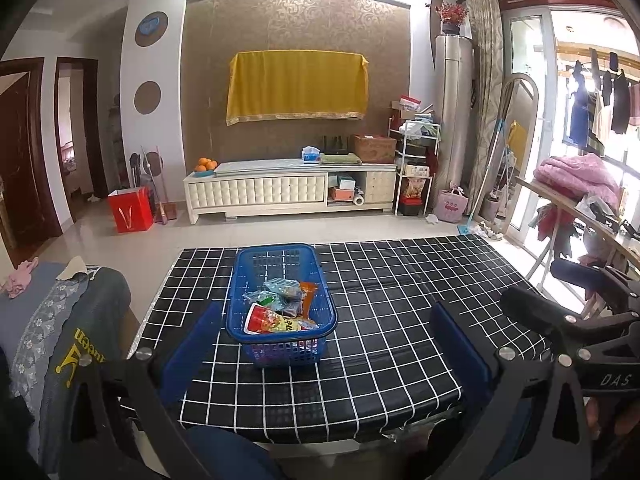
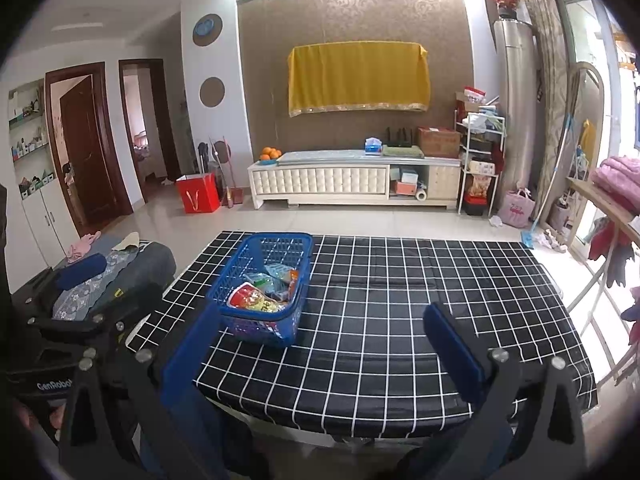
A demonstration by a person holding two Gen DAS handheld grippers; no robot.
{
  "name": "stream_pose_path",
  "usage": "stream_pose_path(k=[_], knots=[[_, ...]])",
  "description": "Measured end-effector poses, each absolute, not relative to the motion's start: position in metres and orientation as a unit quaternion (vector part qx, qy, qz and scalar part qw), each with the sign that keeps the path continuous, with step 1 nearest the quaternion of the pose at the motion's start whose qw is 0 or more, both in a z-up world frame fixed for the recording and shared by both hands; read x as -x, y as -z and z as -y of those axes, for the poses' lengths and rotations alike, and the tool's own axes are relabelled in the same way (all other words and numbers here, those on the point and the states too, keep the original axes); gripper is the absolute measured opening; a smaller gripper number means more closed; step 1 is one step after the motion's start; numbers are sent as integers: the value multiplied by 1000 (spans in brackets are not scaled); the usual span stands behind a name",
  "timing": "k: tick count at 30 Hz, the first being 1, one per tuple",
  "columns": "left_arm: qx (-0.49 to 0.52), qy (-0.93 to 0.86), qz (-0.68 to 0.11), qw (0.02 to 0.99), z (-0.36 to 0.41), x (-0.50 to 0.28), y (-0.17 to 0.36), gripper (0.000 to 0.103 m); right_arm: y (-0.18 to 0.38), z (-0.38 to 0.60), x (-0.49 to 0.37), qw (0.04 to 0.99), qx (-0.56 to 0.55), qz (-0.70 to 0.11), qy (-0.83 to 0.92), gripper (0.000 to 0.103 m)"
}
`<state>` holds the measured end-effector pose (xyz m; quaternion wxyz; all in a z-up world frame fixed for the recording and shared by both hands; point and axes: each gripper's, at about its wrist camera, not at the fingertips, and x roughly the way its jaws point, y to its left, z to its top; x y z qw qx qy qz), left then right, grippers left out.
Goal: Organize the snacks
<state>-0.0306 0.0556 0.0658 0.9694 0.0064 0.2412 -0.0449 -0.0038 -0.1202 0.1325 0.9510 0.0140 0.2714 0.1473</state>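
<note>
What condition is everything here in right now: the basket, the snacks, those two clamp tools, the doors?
Blue plastic mesh basket: upright on the checked table, holding snacks.
Snack packets: piled inside the basket.
Left gripper: open, empty.
Right gripper: open, empty.
Dark wooden door: ajar.

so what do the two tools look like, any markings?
Both are black plastic frames with silver bolts and flat blue pads on the two fingers. The left tool looks the same as the right tool. The right tool's body shows white "DAS" lettering in the left view; the left tool's body reads "GenRobot" in the right view.
</note>
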Motion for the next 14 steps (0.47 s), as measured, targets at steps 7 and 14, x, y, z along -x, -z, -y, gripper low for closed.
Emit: stream_pose_path(k=[7, 14], knots=[[-3, 44, -243, 969, -56, 29, -64, 103, -132, 120, 4, 950, -10, -273, -148, 103], [-3, 44, -244, 969, -56, 30, -64, 103, -130, 121, 3, 950, -12, -275, -150, 103]])
